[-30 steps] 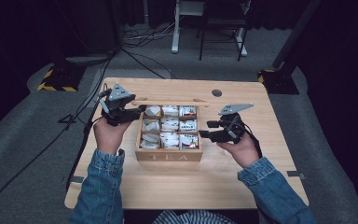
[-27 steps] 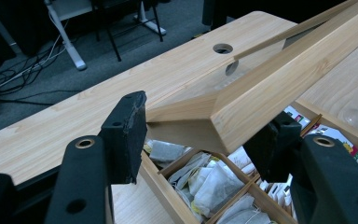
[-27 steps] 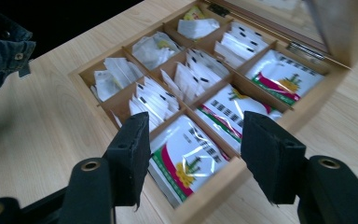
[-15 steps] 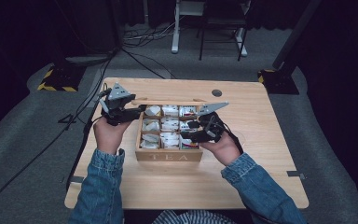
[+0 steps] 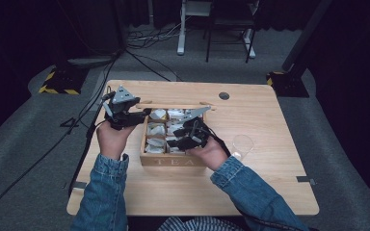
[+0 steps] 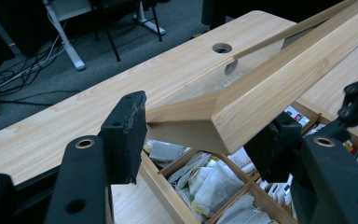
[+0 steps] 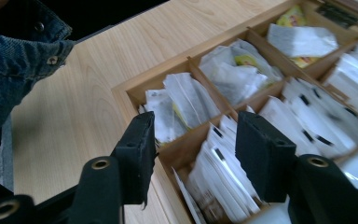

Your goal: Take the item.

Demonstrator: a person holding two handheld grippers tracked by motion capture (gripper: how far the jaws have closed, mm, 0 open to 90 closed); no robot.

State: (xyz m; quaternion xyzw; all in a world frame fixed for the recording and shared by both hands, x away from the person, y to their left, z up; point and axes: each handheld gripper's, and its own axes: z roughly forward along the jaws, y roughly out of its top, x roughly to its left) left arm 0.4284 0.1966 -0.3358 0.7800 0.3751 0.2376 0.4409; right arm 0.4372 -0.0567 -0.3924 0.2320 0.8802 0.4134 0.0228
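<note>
A wooden tea box [image 5: 173,161] marked TEA stands mid-table, its compartments packed with white tea bags [image 7: 233,70]. Its hinged lid [image 6: 279,79] is raised. My left gripper [image 5: 142,115] is at the box's back left corner, and in the left gripper view its jaws [image 6: 203,123] close on the lid's corner. My right gripper [image 5: 176,140] hovers over the front compartments. It is open [image 7: 193,149], straddling a divider [image 7: 200,128] above the bags, with nothing held.
A clear glass [image 5: 242,144] stands on the table [image 5: 270,192] just right of the box. A round cable hole [image 5: 224,96] sits near the far edge. Denim sleeves [image 5: 250,192] come in from the bottom. Cables and chair legs lie on the floor beyond.
My right gripper has moved left from beside the box to above its front compartments, uncovering the glass. The left gripper has stayed on the lid.
</note>
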